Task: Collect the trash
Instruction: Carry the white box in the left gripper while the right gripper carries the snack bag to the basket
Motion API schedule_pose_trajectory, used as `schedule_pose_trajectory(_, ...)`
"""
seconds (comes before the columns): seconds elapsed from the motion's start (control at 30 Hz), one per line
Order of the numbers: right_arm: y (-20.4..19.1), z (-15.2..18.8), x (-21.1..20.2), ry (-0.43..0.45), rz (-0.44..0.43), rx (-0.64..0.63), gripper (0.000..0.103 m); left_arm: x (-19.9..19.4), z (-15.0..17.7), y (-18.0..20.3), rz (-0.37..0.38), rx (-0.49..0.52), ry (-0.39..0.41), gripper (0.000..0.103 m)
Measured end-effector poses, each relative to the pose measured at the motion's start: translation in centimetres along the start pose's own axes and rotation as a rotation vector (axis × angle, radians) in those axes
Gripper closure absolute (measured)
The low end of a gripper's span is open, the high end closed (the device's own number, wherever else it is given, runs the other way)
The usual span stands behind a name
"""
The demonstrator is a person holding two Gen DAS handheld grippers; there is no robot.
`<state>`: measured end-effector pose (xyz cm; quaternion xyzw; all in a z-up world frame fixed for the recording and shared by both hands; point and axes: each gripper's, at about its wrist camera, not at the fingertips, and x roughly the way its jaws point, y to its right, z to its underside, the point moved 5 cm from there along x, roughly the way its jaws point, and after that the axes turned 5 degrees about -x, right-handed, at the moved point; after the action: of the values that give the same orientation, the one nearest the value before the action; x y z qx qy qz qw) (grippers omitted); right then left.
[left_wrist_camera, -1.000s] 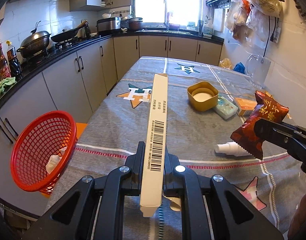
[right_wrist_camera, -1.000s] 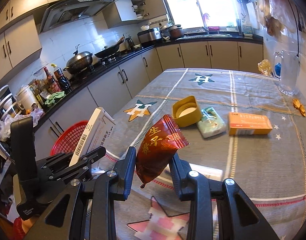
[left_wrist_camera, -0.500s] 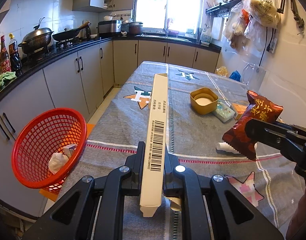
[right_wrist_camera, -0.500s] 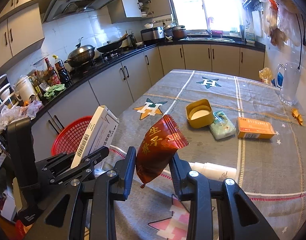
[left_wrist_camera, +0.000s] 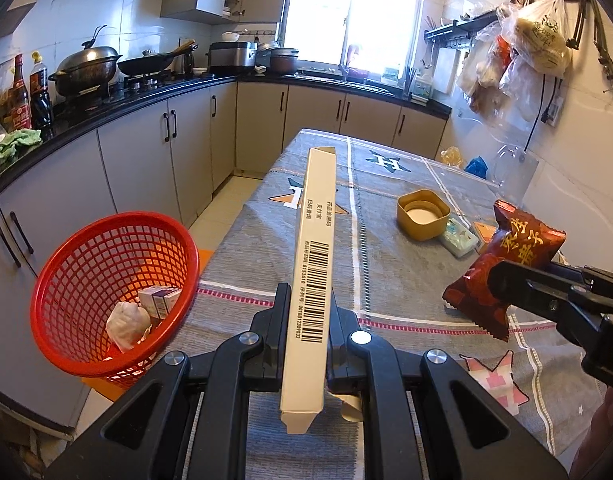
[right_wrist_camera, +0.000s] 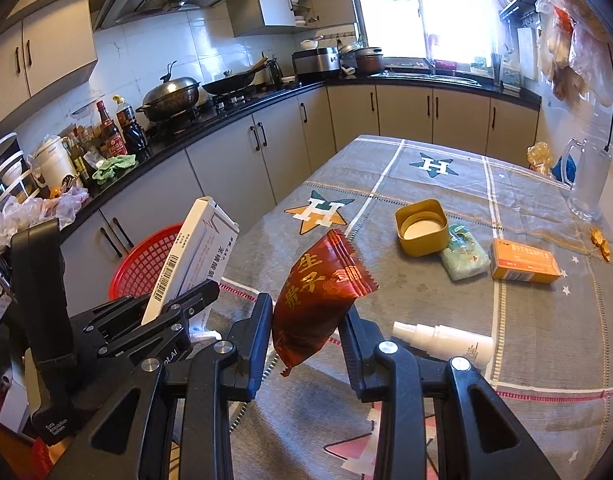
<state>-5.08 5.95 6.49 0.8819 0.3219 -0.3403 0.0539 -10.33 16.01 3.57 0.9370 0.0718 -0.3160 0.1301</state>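
My left gripper (left_wrist_camera: 308,312) is shut on a long white carton (left_wrist_camera: 314,264) with a barcode, held above the table's near left edge; it also shows in the right wrist view (right_wrist_camera: 190,264). My right gripper (right_wrist_camera: 306,316) is shut on a red snack packet (right_wrist_camera: 318,296), which also shows in the left wrist view (left_wrist_camera: 502,264). A red mesh basket (left_wrist_camera: 66,280) stands beside the table's left edge and holds a crumpled tissue (left_wrist_camera: 126,322) and a small box (left_wrist_camera: 160,300).
On the grey tablecloth (right_wrist_camera: 426,280) lie a yellow tub (right_wrist_camera: 420,226), a pale green packet (right_wrist_camera: 464,256), an orange box (right_wrist_camera: 522,266) and a white spray bottle (right_wrist_camera: 442,340). A clear jug (right_wrist_camera: 586,180) stands far right. Cabinets and a loaded counter run along the left.
Both grippers have risen and drawn back from the table while keeping their loads. The basket now shows more of its inside.
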Motion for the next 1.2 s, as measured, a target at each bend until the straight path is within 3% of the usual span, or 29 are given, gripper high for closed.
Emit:
schedule_pose_trajectory(0.4,-2.8,-0.7,1.5,-0.030,-0.005,-0.043,0.067,-0.2,-0.4,-3.0,-0.017,-0.045,0.010,0.090)
schedule_pose_trajectory(1.2,-11.1,-3.8,6.8,-0.084,-0.099,-0.182,0.067,0.5,-1.1,-13.6,-0.152,-0.191,0.007,0.090)
